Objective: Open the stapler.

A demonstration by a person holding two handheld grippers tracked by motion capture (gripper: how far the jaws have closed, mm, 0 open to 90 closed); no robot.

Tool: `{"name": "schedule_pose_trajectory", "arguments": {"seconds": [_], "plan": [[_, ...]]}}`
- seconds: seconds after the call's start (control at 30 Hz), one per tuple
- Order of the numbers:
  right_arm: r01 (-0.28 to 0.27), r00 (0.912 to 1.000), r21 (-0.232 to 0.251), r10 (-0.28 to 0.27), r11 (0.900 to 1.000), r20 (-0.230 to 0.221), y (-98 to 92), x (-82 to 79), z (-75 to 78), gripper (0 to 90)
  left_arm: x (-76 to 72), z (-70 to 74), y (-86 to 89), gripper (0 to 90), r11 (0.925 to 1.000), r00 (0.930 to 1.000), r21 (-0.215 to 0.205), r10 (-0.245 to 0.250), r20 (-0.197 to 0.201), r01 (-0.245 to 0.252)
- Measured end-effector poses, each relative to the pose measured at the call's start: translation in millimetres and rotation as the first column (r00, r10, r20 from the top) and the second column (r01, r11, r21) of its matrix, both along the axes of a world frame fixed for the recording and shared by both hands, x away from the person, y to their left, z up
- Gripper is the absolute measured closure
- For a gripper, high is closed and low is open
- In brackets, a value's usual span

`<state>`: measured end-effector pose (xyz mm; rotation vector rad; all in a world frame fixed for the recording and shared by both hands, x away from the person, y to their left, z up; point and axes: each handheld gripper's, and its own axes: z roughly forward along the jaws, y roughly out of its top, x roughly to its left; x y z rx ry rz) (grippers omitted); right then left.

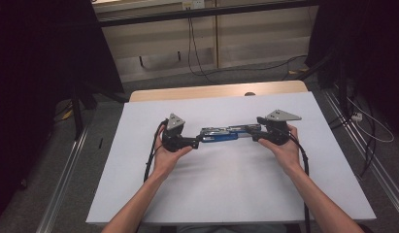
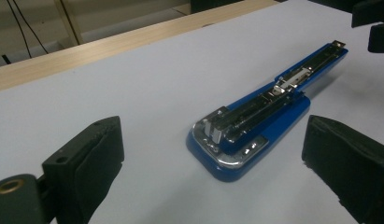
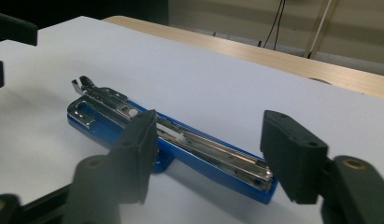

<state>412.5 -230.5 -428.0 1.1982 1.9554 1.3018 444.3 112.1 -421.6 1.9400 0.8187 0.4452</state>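
High view, stapler: a blue stapler [image 1: 219, 135] lies opened out flat and lengthwise across the white counter [image 1: 226, 189], between the two hands.
High view, left gripper: the left gripper [image 1: 196, 141] sits at the stapler's left end, held in the left hand [image 1: 169, 154].
High view, right gripper: the right gripper [image 1: 256, 134] sits at the stapler's right end, held in the right hand [image 1: 283, 148].
Left gripper view, jaws: spread wide, holding nothing; the stapler [image 2: 262, 109] rests on the counter [image 2: 133, 79] ahead of and between them, touching neither pad, its chromed rounded end nearest.
Right gripper view, jaws: parted, gripping nothing; the stapler [image 3: 180, 144] lies on the counter [image 3: 217, 79] with its near end between them; the pads do not press on it.
Right gripper view, stapler: metal staple track facing up, blue base beneath.
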Motion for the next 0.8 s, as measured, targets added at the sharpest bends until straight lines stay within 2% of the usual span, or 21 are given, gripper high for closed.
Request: {"name": "schedule_pose_trajectory", "arguments": {"seconds": [0.07,0.17,0.27,0.33,0.4,0.5,0.57,0.67,0.8], "plan": [[-0.002,1.0000,0.008,0.002,1.000,0.001,-4.1,-2.1,-0.1,30.0,-4.2,0.6,2.7,4.8,1.0000,0.9997,-0.002,-0.005,0.023,0.005],[0.015,0.9999,0.020,-0.015,1.000,-0.003,-9.9,-4.1,-0.9,20.9,-7.8,2.5,7.8,4.6,0.9996,0.9999,-0.029,0.005,0.012,-0.005],[0.019,0.9997,0.022,-0.019,1.000,0.011,-14.6,-6.4,1.1,17.9,-12.7,3.9,13.4,4.6,0.9988,0.9999,-0.048,0.006,0.009,-0.005],[0.020,0.9996,0.030,-0.020,0.999,0.020,-16.6,-7.4,2.7,12.9,-16.2,4.1,16.9,4.6,0.9986,0.9997,-0.053,0.008,0.021,-0.006],[0.021,0.9996,0.031,-0.021,0.999,0.020,-18.2,-8.4,3.4,11.2,-19.4,5.0,20.5,4.6,0.9988,0.9994,-0.047,0.014,0.031,-0.013],[0.022,0.9996,0.028,-0.023,0.999,0.014,-18.8,-10.6,2.5,8.7,-25.3,5.4,24.7,4.7,0.9977,0.9992,-0.061,0.032,0.026,-0.031],[0.021,0.9997,0.017,-0.021,1.000,0.011,-18.8,-12.8,1.5,8.2,-29.8,5.5,28.0,4.9,0.9977,0.9993,-0.062,0.029,0.023,-0.028],[0.018,0.9997,0.015,-0.018,1.000,0.014,-19.2,-16.1,2.5,7.9,-36.6,6.7,34.8,4.9,0.9984,0.9987,-0.049,0.029,0.041,-0.027],[0.023,0.9994,0.022,-0.024,0.999,0.024,-20.9,-21.5,4.0,8.7,-44.7,8.1,44.2,4.9,0.9975,0.9983,-0.061,0.038,0.044,-0.035]]}}
